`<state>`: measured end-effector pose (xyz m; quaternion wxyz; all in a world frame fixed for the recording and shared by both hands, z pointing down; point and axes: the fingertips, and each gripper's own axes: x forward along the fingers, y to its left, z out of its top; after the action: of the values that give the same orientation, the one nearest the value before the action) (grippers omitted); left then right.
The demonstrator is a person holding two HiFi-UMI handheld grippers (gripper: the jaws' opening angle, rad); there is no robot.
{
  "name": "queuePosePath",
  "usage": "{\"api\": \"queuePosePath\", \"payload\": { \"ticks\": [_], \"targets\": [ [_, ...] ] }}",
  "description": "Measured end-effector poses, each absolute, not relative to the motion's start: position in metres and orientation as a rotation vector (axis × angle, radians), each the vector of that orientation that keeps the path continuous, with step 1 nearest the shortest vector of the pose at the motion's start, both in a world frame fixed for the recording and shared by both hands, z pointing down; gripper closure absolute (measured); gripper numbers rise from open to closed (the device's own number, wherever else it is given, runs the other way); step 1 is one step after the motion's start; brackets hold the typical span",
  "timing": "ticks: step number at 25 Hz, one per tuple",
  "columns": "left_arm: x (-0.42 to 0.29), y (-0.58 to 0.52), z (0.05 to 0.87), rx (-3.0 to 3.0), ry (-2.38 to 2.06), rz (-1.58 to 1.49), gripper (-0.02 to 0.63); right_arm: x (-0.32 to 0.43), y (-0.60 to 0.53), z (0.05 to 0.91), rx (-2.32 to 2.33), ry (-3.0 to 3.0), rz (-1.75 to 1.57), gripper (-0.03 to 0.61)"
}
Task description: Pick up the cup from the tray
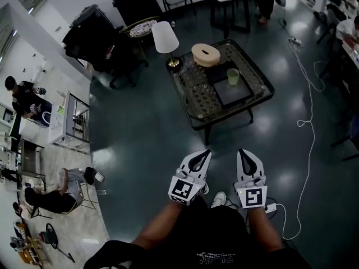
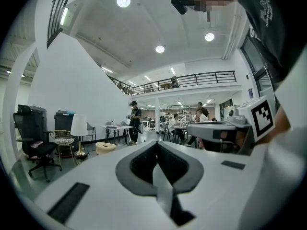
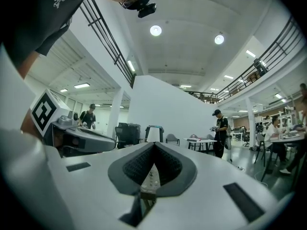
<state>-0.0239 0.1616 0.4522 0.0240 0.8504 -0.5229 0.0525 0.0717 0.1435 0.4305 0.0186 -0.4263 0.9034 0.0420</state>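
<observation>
Pale-green cup stands upright on the dark tray on the glass tabletop, well ahead of both grippers. Left gripper and right gripper hang side by side above the floor, jaws pressed together, holding nothing.

A dark, glossy floor spreads beneath round ceiling lights in a high, white-walled hall. A railed mezzanine overlooks a low glass-topped bench, a white-shaded lamp and a black office chair.
</observation>
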Motion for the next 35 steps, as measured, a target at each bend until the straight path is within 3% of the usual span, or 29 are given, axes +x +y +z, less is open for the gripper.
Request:
{"api": "queuePosePath", "payload": {
  "ticks": [35],
  "targets": [
    [-0.135,-0.030,0.456,2.719,-1.450,0.089,0.606,-0.052,-0.023,0.426,-1.447,2.852,0.200,0.569]
  ]
}}
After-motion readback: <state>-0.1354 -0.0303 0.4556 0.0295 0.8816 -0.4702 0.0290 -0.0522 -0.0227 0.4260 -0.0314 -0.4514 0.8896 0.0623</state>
